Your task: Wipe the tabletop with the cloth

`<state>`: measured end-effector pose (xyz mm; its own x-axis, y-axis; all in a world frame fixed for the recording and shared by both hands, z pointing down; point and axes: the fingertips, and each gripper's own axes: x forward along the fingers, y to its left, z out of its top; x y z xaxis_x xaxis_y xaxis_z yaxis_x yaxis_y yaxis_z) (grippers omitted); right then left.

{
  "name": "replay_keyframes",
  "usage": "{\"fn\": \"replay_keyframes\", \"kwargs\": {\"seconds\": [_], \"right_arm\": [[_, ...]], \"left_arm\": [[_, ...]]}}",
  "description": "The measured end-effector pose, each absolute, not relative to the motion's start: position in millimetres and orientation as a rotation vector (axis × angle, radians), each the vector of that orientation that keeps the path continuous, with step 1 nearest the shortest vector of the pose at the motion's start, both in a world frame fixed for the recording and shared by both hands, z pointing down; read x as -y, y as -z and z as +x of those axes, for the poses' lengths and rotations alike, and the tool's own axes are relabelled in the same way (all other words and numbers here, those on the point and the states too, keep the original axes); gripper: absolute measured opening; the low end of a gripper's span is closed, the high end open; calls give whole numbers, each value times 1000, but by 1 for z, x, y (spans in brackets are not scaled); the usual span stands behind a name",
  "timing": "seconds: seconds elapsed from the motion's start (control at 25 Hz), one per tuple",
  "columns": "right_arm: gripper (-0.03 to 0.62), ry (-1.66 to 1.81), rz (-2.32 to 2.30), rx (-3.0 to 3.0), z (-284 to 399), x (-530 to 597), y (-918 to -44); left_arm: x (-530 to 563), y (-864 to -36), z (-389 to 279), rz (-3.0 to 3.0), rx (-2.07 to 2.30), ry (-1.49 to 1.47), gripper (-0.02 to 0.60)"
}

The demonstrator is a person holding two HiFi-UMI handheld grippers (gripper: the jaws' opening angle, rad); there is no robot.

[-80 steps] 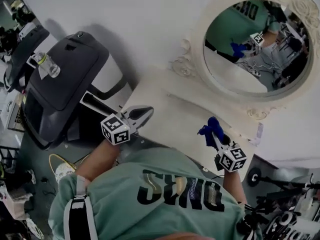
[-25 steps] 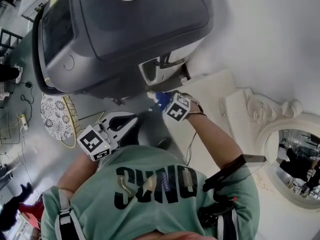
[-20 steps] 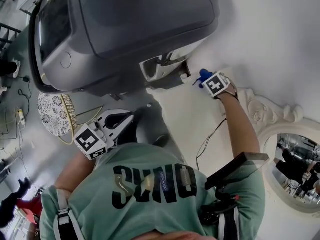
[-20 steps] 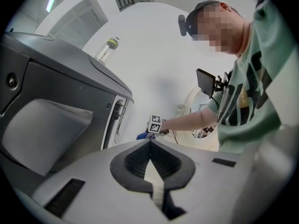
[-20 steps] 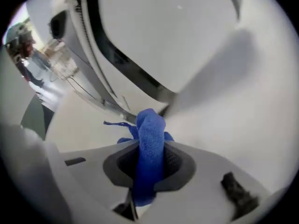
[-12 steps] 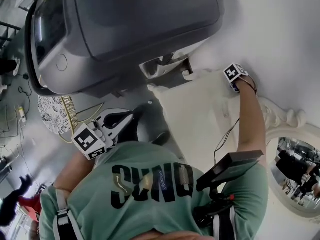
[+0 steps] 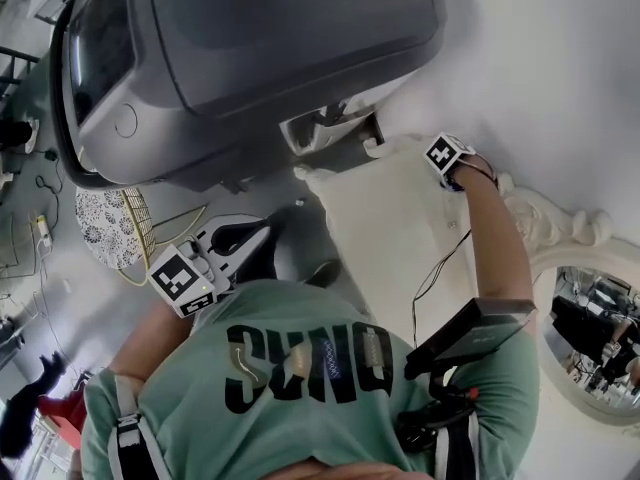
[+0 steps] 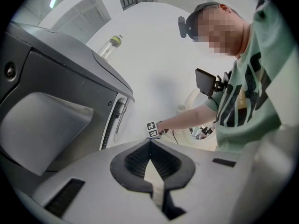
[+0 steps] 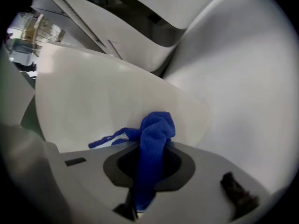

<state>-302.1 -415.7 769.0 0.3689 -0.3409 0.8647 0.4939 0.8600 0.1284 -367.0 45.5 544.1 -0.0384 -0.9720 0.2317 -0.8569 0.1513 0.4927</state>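
Pinches right gripper (image 9: 152, 146) fingers (image 9: 183, 164) on blue cloth (image 9: 156, 127), now drawn back across tabletop (image 9: 93, 92) corner, wiping underway; holds left gripper (image 8: 150, 146) pressed together.

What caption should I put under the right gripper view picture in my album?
The right tongs clamp a blue cloth over the cream tabletop.

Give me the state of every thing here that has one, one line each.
Right gripper, shut on the blue cloth.
Blue cloth, bunched, clamped between the right jaws, tip over the tabletop.
Left gripper, shut, empty, away from the tabletop.
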Motion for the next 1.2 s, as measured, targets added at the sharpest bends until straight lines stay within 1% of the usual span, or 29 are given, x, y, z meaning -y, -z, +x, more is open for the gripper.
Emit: {"fn": "replay_keyframes", "kwargs": {"seconds": [0.16, 0.4, 0.48, 0.6, 0.72, 0.84, 0.96, 1.04, 1.2], "right_arm": [[58, 577, -408, 1089, -283, 300, -763], [58, 518, -768, 1166, -243, 122, -755], [58, 519, -845, 1191, -233, 81, -753], [58, 485, -877, 1263, -229, 55, -752], [58, 367, -737, 1442, -244, 89, -748], [58, 373, -354, 1614, -270, 198, -739], [60, 428, -39, 1604, -267, 290, -737], [60, 468, 58, 1573, -261, 313, -741], [60, 479, 189, 1508, -255, 321, -755]], "left_arm": [[-40, -529, -363, 1787, 1931, 321, 5], [-39, -515, -346, 1832, 1924, 321, 5], [-42, -513, -342, 1829, 1925, 316, 5], [-45, -509, -338, 1825, 1933, 319, 5], [-46, -505, -334, 1830, 1941, 324, 5], [-45, -502, -336, 1839, 1945, 327, 3], [-43, -501, -339, 1856, 1929, 329, 5], [-39, -499, -338, 1879, 1905, 333, 5], [-31, -494, -340, 1947, 1830, 321, 5]]}}
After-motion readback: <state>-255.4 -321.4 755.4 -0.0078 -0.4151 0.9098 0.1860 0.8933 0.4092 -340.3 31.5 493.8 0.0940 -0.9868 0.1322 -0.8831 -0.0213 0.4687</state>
